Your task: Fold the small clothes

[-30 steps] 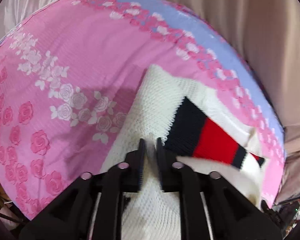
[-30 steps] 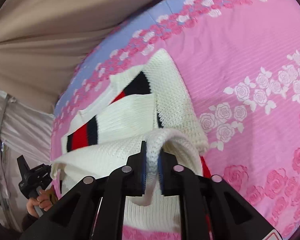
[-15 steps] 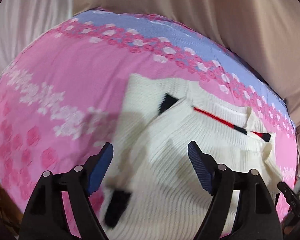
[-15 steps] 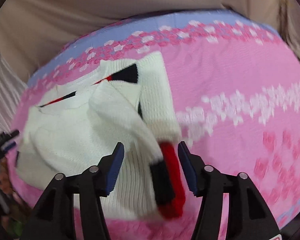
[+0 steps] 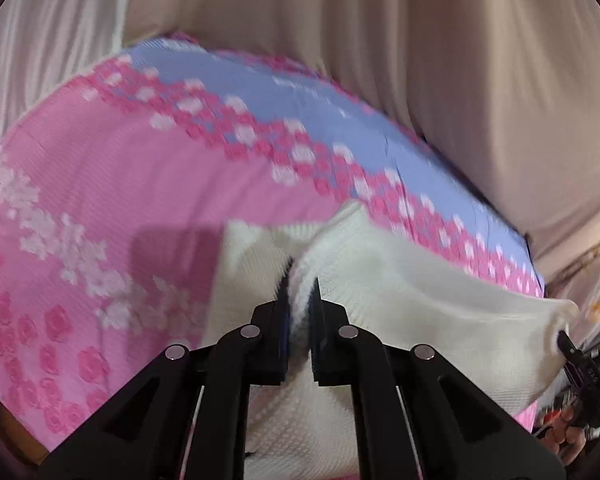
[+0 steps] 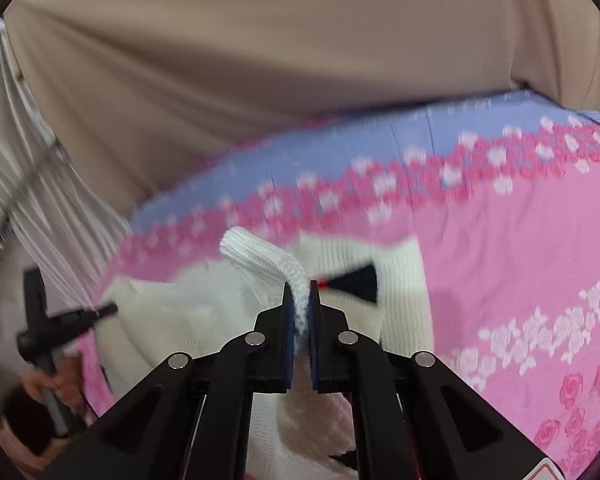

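Slippage is my main worry right now: I've got both grippers pinched on the white sweater (image 5: 400, 280) and each bite is only a thin ridge of knit, so if I pull the 2 sides apart too hard or unevenly, 1 edge could pop out and the fold would flop open. Chunky knit stretches too, so I'd guess a lopsided lift just drags the whole thing across the pink floral sheet (image 5: 120, 184) instead of folding it clean. Both views are smeared with motion, which makes it hard for me to judge how deep the fabric really sits between the pads

Left gripper (image 5: 299, 280) is clamped on a raised fold of the sweater, with the cloth spreading away to the right and a flatter part lying just left of the fingers. Right gripper (image 6: 299, 294) is clenched on a ribbed band that sticks up and curls off to the far left above the tips. Rest of the sweater lies on the sheet under and around it, with a black and red patch (image 6: 356, 282) showing just right of the tips. In the right wrist view I can see the left gripper (image 6: 104, 310) touching the sweater's left edge
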